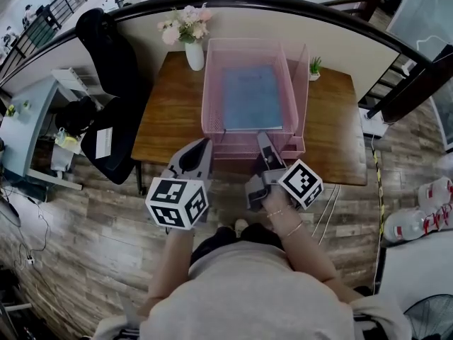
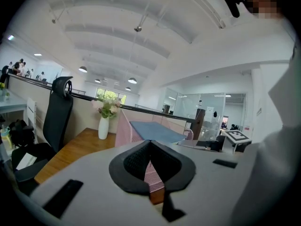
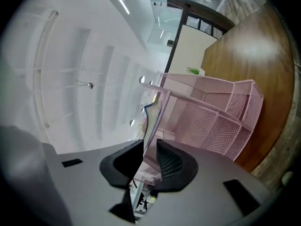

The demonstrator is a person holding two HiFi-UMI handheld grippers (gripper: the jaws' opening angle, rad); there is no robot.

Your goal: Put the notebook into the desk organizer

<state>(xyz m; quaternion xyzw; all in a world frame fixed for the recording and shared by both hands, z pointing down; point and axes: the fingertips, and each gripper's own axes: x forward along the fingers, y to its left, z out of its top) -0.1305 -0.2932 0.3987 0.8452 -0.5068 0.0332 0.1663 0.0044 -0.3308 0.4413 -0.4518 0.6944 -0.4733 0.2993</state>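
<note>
Your left tongs hang closed and empty over the worktop's near edge. Your right tongs stand slightly parted, loosely astride the notebook's near edge. It already lies flat inside the desk organizer, so only withdrawing seems left.

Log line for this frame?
notebook: flat in desk organizer top tray | right gripper: open, notebook edge between jaws | left gripper: shut, empty
</note>
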